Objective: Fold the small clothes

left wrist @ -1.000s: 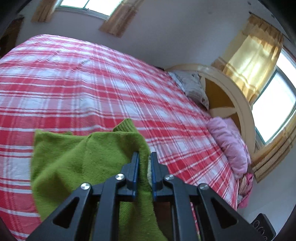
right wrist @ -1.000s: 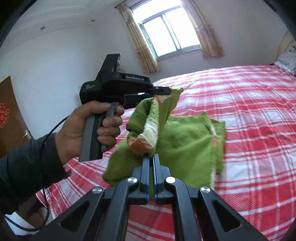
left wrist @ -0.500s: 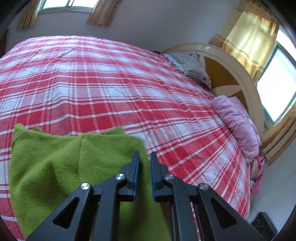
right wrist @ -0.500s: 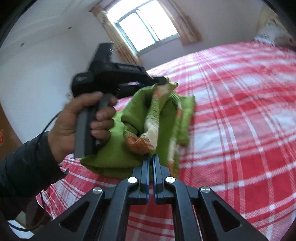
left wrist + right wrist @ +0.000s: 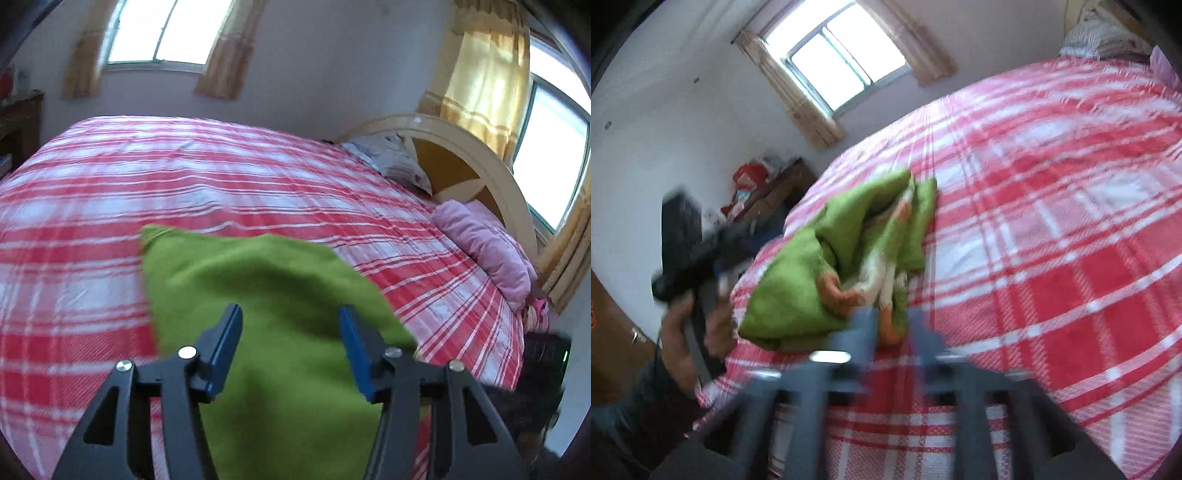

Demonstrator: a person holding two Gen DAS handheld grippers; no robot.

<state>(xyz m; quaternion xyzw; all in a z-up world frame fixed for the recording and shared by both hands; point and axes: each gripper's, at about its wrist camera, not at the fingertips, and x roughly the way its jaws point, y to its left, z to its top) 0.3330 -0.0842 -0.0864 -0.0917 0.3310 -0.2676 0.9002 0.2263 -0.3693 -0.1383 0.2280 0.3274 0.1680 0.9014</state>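
Observation:
A small green knitted garment (image 5: 258,295) with orange and white trim lies in a loose bundle (image 5: 849,266) on the red plaid bed. In the left wrist view my left gripper (image 5: 291,332) hovers over the green cloth, jaws opening, the pads apart and not pressing on it. In the right wrist view my right gripper (image 5: 892,321) is blurred just before the bundle's trimmed edge, jaws opening, with nothing pinched. The left gripper's black body (image 5: 690,254) and the hand (image 5: 679,332) holding it show left of the bundle.
The red-and-white plaid bedspread (image 5: 258,177) covers a wide bed. A pink pillow (image 5: 484,251) and a patterned pillow (image 5: 391,162) lie by the curved headboard (image 5: 480,162). A cluttered dresser (image 5: 764,192) stands by the wall beyond the bed's edge.
Both grippers went from shut on the green garment to jaws apart, letting it drop into a bundle on the bed. The left gripper drew back from it; the right view rolled and sank.

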